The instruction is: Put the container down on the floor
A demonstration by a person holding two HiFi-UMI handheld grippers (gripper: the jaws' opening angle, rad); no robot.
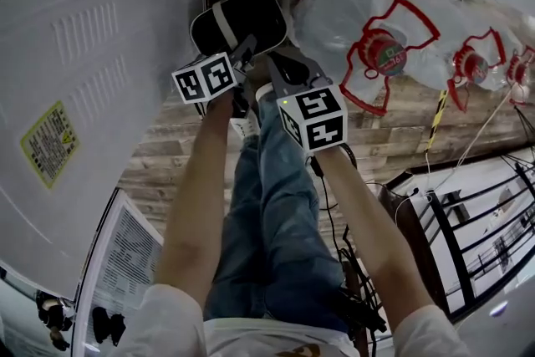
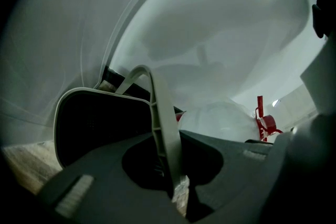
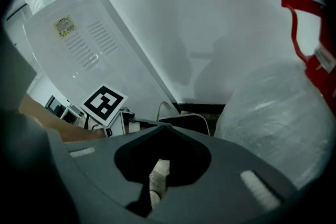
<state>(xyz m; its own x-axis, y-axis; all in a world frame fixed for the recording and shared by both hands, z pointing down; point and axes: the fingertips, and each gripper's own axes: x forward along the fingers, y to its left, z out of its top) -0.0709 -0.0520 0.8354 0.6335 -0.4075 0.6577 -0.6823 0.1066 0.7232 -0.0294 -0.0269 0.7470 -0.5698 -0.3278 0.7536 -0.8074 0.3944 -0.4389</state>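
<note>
Container (image 1: 251,17) between fingers (image 2: 94,176) of left gripper (image 2: 170,136)

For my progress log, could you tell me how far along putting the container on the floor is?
Done: the container is down near the wooden floor. In hand: the left gripper is shut on its handle; the right gripper is shut, empty. Left: contact with the floor is unclear, so set it down and release.

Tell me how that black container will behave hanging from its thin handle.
The container hangs by a thin curved handle clamped in the left gripper, so it will probably swing and tilt freely. The handle looks like ribbed plastic, likely stiff yet slightly springy. Only that gripper carries it, so it is probably light for its size.
</note>
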